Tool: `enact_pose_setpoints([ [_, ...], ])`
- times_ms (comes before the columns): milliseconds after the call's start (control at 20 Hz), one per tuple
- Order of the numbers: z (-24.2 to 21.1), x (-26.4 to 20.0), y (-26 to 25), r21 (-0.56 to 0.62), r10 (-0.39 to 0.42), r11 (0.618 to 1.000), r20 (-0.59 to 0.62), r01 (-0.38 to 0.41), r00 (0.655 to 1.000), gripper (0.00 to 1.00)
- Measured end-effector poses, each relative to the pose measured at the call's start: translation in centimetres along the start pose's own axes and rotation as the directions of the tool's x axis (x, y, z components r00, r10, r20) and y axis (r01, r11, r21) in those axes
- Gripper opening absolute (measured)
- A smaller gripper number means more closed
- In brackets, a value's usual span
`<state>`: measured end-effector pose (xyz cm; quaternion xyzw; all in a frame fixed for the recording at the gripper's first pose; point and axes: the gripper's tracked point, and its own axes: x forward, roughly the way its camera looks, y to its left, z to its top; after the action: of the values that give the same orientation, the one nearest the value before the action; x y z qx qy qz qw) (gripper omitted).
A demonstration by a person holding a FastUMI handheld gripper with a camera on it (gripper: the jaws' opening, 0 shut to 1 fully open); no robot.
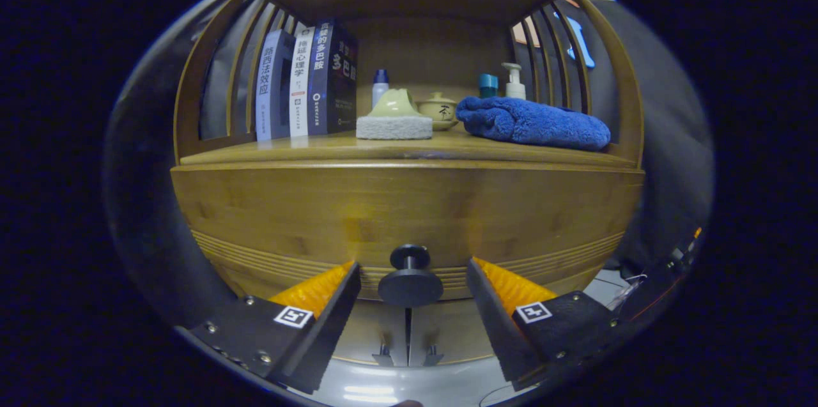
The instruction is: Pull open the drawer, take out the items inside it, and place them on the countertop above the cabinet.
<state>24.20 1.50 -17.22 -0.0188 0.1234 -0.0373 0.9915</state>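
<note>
A wooden cabinet's drawer front (409,209) faces me, closed, with a dark round knob (410,279) low at its middle. My gripper (411,279) is open, its two fingers standing either side of the knob with a gap on each side, not touching it. Above the drawer runs the wooden countertop (287,150). The drawer's inside is hidden.
On the countertop stand three books (307,82) at the left, a pale object on a white sponge (394,119), a small lidded teacup (438,108), bottles (513,81) behind, and a folded blue towel (533,122) at the right. Slatted wooden sides enclose the shelf.
</note>
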Motion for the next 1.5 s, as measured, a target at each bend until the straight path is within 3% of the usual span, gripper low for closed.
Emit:
enact_pose_setpoints([
  [250,-0.3,-0.5,0.5,0.04,0.016,0.999,-0.062,-0.013,0.998,1.0],
  [450,0.3,-3.8,1.2,-0.003,0.023,1.0,-0.081,-0.023,0.996,1.0],
  [700,4.3,-12.5,3.4,-0.084,0.063,0.994,-0.03,-0.065,0.998,0.99],
  [850,6.4,-17.6,2.2,-0.125,0.044,0.991,0.013,-0.042,0.999,0.97],
  [1150,10.4,-26.9,-0.3,-0.041,0.011,0.999,0.115,-0.006,0.993,0.96],
  [1500,13.0,-32.9,-2.7,0.018,-0.038,0.999,0.158,0.035,0.987,0.96],
])
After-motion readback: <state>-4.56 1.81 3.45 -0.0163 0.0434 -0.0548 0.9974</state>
